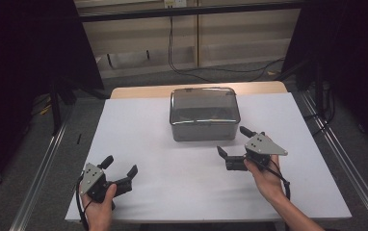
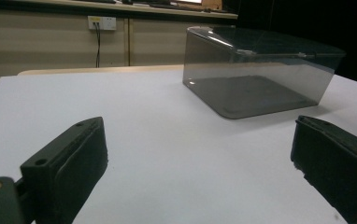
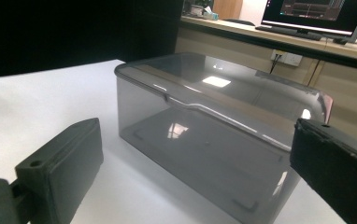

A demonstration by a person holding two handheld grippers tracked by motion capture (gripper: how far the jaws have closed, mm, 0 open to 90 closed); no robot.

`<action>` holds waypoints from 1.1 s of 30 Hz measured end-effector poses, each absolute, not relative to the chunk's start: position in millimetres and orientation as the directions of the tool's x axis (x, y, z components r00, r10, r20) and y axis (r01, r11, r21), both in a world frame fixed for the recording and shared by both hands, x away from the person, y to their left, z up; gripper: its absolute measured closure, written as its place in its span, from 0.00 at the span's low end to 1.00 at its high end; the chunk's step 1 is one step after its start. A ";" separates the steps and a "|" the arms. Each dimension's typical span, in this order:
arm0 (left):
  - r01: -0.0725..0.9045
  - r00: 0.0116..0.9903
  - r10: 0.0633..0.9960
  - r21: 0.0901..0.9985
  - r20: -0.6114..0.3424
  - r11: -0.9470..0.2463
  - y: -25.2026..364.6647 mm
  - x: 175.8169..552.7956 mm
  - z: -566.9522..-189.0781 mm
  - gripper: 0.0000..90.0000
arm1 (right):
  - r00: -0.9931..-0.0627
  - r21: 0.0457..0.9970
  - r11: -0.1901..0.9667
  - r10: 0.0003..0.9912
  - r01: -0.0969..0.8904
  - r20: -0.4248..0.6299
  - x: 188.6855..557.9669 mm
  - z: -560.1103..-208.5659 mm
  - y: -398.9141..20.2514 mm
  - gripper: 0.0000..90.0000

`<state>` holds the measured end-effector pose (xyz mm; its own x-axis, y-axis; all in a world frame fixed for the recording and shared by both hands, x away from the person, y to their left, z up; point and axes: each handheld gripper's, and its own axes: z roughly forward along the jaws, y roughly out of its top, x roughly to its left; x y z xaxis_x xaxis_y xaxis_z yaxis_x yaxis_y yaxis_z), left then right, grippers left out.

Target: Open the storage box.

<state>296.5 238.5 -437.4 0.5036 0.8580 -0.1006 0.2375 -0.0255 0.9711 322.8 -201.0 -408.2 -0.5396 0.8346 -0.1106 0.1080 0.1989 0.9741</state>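
Standing in the upper middle of the high view, the grey transparent box rests on the white worktop. The right gripper at centre right, near the box, has wide fingers; the left gripper at lower left, well apart, also.

Dark room, beige wall, grey floor

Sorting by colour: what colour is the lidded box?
Smoky grey, see-through box; clearest in the right gripper view.

all views share the box.
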 end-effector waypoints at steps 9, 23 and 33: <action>0.229 0.503 0.859 0.973 -0.091 -0.030 238.0 296.8 -436.7 0.04 | -0.530 0.966 0.243 0.832 0.085 -0.162 333.2 -405.6 -193.0 0.02; 0.240 0.505 0.859 0.970 -0.083 -0.048 236.2 300.1 -438.0 0.04 | -0.522 0.896 0.444 0.765 0.003 -0.378 349.5 -409.0 -174.5 0.01; 0.237 0.496 0.864 0.971 -0.086 -0.040 238.5 298.6 -437.5 0.04 | -0.466 0.783 0.613 0.664 -0.108 -0.584 357.2 -403.3 -156.3 0.08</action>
<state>298.6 238.5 -437.5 0.4963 0.8639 -0.0860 0.2371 -0.0396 0.9707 357.2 -156.3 -403.3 -0.4661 0.6643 -0.5844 -0.1080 0.6128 0.7828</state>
